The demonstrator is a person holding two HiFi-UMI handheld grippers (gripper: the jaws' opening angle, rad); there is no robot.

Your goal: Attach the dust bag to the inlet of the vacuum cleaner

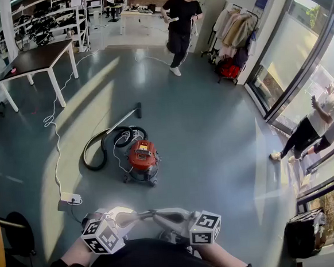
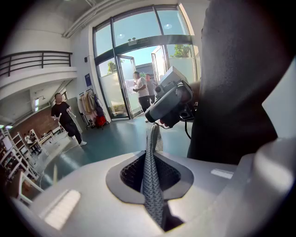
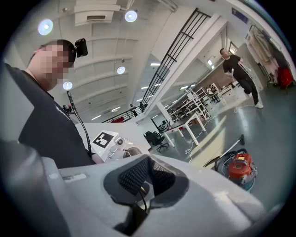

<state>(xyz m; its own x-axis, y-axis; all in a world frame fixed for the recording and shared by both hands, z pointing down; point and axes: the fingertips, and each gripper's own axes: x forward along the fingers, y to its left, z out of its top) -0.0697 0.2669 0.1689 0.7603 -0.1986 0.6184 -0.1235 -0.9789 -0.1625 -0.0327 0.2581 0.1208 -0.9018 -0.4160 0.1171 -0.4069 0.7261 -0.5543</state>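
The red vacuum cleaner point(image 1: 142, 157) stands on the grey floor a few steps ahead, its black hose point(image 1: 99, 144) curled to its left. It also shows in the right gripper view, low at the right point(image 3: 238, 166). I see no dust bag in any view. Both grippers are held close to my body at the bottom of the head view, tips pointing at each other. My left gripper point(image 1: 138, 216) point(image 2: 154, 134) is shut, its ribbed pads pressed together with nothing between them. My right gripper point(image 1: 159, 217) point(image 3: 138, 166) is shut too and holds nothing.
A white cable runs from a power strip point(image 1: 71, 198) toward a dark-topped table point(image 1: 34, 60). One person in black point(image 1: 181, 19) walks at the far end. Another person point(image 1: 313, 124) stands by the glass wall on the right. A coat rack point(image 1: 234, 35) stands beyond; a black case point(image 1: 304, 234) sits near right.
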